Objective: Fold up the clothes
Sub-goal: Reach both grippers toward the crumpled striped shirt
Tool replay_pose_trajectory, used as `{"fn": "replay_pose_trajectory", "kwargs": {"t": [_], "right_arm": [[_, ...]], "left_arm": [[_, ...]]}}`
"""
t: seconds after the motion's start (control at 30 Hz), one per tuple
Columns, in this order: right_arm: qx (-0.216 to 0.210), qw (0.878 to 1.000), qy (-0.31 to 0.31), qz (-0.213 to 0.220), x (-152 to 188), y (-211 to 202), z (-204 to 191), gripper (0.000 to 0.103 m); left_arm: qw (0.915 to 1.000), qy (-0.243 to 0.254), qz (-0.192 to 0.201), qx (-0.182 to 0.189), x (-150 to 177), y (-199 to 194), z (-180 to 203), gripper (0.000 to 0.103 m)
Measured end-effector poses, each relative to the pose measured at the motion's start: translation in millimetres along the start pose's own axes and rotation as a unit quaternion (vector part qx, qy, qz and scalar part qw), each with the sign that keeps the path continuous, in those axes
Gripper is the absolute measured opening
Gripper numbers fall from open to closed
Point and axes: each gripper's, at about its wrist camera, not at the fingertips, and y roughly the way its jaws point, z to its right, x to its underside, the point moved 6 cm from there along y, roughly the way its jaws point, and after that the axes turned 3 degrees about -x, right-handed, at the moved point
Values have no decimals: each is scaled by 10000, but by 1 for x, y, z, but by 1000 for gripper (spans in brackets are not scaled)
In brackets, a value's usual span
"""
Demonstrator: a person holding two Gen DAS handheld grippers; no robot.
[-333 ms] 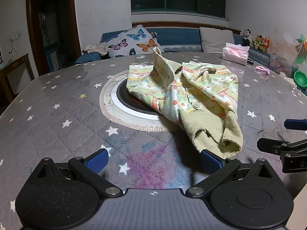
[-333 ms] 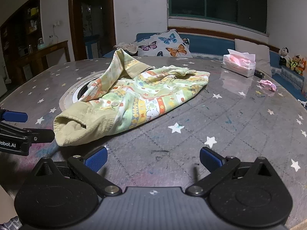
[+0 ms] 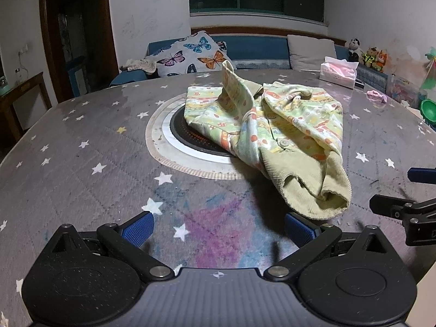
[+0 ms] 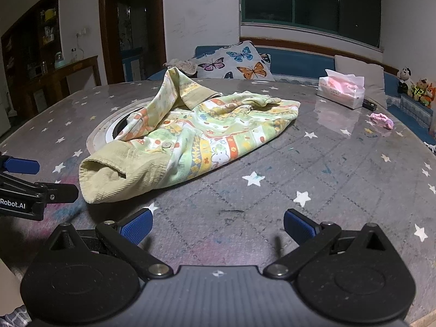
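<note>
A grey star-patterned table (image 4: 340, 179) with a round inset plate (image 3: 174, 136) at centre. At two o'clock, a tissue box (image 4: 342, 91) and a pink scrunchie (image 4: 381, 121). Beyond, a butterfly cushion (image 4: 237, 61) on a blue sofa (image 4: 297, 61).

Very little has moved. The left tool (image 3: 218, 229) has shifted a touch: from its own camera the crumpled garment (image 3: 272, 136) now sits slightly higher and further to the right, and its raised peak and the tissue box (image 3: 338, 72) behind it have crept the same way. From the right tool (image 4: 216, 226), the garment's peak stands only a hair higher against the room, so that hand has barely stirred.
</note>
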Motion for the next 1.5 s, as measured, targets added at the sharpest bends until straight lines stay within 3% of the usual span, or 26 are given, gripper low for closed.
{"fn": "replay_pose_trajectory", "kwargs": {"t": [0.93, 1.5], "right_arm": [[-45, 9999, -17, -156, -2, 17, 0, 103], [-178, 9997, -81, -173, -27, 30, 6, 103]], "left_arm": [[9997, 19, -236, -89, 1, 10, -4, 103], [9999, 70, -12, -96, -30, 13, -13, 103]]}}
